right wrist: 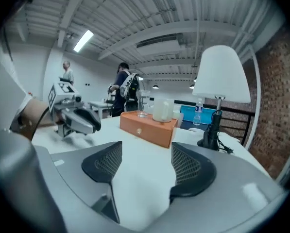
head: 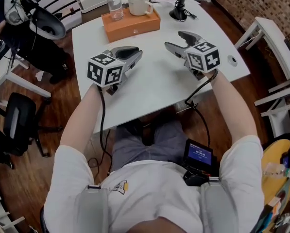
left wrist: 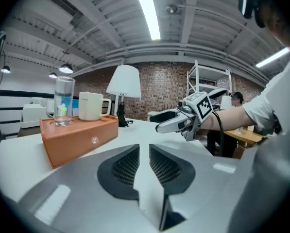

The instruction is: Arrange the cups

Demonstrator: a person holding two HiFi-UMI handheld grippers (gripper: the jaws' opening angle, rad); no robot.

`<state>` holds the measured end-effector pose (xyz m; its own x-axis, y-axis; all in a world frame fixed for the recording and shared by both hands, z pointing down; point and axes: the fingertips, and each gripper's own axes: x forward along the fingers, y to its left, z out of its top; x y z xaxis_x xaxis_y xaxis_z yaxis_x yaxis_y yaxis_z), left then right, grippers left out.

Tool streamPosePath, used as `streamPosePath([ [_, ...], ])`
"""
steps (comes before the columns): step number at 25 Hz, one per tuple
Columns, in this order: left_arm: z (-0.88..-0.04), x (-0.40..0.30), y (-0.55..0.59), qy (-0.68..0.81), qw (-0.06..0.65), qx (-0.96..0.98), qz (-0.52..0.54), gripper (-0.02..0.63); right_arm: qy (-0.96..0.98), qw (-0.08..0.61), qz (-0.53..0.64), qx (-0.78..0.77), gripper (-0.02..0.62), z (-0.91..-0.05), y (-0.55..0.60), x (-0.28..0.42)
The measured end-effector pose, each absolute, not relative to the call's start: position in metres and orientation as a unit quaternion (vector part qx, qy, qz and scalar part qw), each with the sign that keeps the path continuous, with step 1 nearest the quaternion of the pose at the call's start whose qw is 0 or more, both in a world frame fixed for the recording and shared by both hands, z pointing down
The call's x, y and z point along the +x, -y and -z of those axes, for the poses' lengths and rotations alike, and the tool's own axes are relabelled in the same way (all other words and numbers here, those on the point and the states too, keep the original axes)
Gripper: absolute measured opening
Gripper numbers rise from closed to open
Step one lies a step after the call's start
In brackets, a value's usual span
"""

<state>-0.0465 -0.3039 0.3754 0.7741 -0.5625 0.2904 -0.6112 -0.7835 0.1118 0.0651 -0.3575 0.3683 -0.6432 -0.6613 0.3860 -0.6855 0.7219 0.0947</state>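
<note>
An orange box (head: 132, 25) stands at the far side of the white table (head: 159, 84). On it are a clear glass (head: 115, 6) and, to its right, a white mug (head: 138, 3). My left gripper (head: 137, 54) hovers over the table's middle, short of the box, jaws nearly together with nothing between them. My right gripper (head: 175, 39) hangs to its right, open and empty. In the left gripper view the box (left wrist: 79, 137), glass (left wrist: 64, 101) and mug (left wrist: 90, 106) lie ahead left of the left gripper (left wrist: 144, 152). The right gripper view has the box (right wrist: 149, 127) straight beyond the right gripper (right wrist: 145, 149).
A black-based lamp (head: 178, 13) with a white shade (right wrist: 218, 74) stands right of the box. A small disc (head: 232, 59) lies near the table's right edge. A black chair (head: 16, 120) is at the left and white shelving (head: 276, 42) at the right. People stand far off (right wrist: 123, 89).
</note>
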Motion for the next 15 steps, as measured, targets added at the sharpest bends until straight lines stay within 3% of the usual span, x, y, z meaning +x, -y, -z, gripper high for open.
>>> streamPosePath([
  [3, -0.392, -0.043, 0.282, 0.302, 0.080, 0.938, -0.153, 0.048, 0.892, 0.248, 0.017, 0.378, 0.287, -0.394, 0.323, 0.085],
  [11, -0.396, -0.041, 0.245, 0.291, 0.105, 0.941, -0.135, 0.052, 0.895, 0.218, -0.032, 0.387, 0.239, -0.405, 0.274, 0.120],
  [15, -0.394, -0.048, 0.239, 0.301, 0.108, 0.940, -0.122, 0.052, 0.892, 0.234, -0.020, 0.387, 0.136, -0.417, 0.266, 0.122],
])
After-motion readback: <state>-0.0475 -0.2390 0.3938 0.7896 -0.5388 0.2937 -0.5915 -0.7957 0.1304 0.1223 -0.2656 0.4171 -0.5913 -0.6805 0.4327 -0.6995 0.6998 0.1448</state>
